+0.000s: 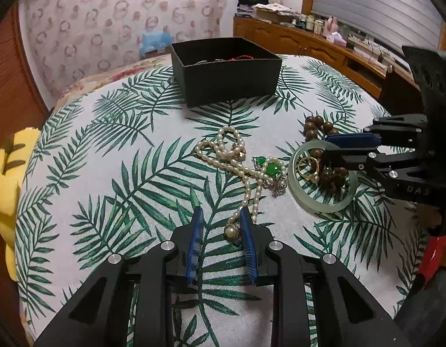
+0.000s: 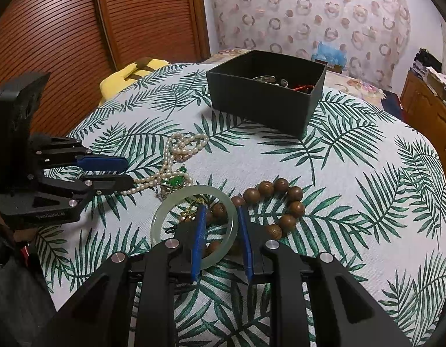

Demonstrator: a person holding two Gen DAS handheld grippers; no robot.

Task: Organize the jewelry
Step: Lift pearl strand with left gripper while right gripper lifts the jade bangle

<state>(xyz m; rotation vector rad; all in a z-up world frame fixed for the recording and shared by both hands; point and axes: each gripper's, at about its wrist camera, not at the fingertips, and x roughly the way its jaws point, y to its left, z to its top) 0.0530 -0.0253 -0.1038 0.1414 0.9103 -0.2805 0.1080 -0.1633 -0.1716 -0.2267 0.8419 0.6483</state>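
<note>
A pearl necklace (image 1: 231, 159) lies on the leaf-print cloth with a green jade pendant (image 1: 272, 169) beside it. My left gripper (image 1: 221, 217) is open, its jaws either side of the necklace's pearl end piece (image 1: 232, 232). A pale jade bangle (image 2: 194, 225) lies over a gold ring (image 1: 308, 167) and a wooden bead bracelet (image 2: 280, 199). My right gripper (image 2: 221, 212) is open, with the bangle's rim and some beads between its jaws. A black box (image 2: 266, 92) at the back holds some jewelry.
The round leaf-print table (image 1: 107, 159) drops off at its edges. A yellow cushion (image 1: 8, 179) sits at its left side. A wooden sideboard (image 1: 309, 43) with clutter stands at the back right, a slatted wooden door (image 2: 78, 23) to the left.
</note>
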